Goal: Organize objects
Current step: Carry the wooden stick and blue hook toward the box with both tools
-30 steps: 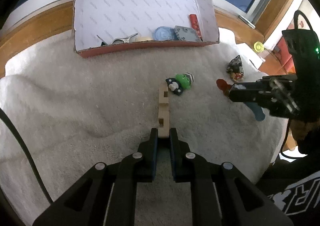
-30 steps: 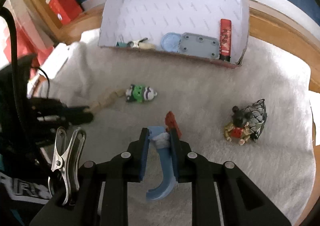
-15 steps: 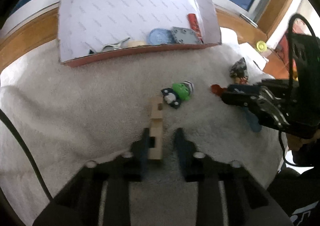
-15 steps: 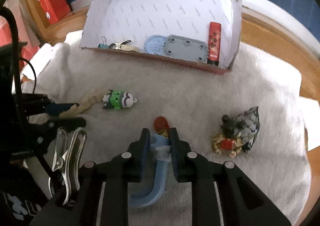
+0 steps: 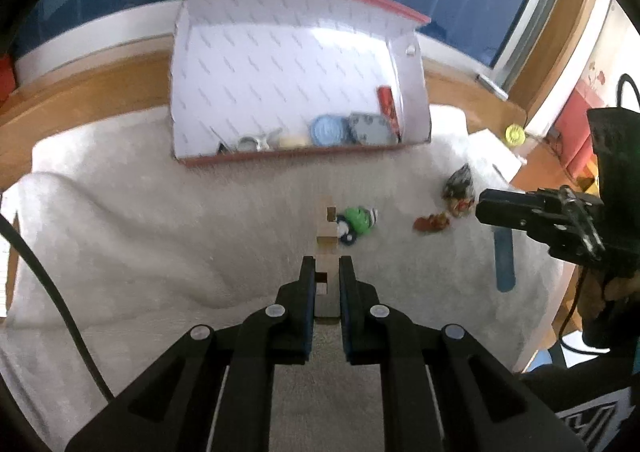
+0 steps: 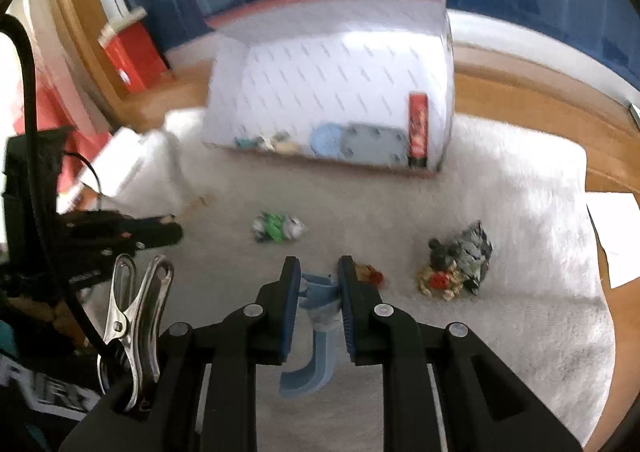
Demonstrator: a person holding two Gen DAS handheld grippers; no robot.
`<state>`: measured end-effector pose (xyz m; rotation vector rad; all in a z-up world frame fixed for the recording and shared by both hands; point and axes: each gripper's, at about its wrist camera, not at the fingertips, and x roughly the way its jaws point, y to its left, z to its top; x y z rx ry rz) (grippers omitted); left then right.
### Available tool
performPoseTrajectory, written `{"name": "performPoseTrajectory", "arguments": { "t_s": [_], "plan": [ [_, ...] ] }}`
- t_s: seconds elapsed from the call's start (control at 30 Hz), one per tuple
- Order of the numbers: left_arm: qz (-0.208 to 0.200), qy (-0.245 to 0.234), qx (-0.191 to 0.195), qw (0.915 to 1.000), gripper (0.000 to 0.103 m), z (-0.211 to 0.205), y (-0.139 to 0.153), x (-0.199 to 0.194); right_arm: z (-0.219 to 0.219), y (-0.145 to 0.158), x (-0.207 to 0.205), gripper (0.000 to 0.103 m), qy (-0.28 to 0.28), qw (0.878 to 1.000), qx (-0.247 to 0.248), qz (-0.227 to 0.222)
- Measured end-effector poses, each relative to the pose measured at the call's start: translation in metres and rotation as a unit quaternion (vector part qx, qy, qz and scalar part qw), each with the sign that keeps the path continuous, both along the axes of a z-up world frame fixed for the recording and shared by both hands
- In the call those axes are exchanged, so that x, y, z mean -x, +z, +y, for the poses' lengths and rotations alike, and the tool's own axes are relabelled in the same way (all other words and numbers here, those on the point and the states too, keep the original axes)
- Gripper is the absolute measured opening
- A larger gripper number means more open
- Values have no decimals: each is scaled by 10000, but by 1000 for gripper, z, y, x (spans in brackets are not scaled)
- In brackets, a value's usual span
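Left claw clamps wood piece, right claw clamps blue tool, both over white towel; open box at towel's far edge, green toy mid-towel.

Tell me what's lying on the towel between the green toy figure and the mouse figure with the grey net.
A small red and tan figure lies on the towel between the green toy and the mouse figure; the left wrist view shows it best.
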<state>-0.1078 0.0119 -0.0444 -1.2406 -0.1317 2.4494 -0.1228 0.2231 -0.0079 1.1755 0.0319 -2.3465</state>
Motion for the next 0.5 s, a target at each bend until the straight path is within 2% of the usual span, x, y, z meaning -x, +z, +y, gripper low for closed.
{"name": "performPoseTrajectory", "arguments": {
  "t_s": [0.13, 0.27, 0.5],
  "plan": [
    [165, 104, 20, 9998, 9, 0, 19, -4, -8, 27, -6, 20, 95, 9993, 97, 336],
    [325, 148, -11, 9994, 9, 2, 38, -6, -8, 57, -7, 20, -51, 9972, 290, 684],
    [562, 207, 114, 9981, 9, 6, 65, -7, -10, 94, -1, 20, -192, 9950, 262, 949]
  ]
}}
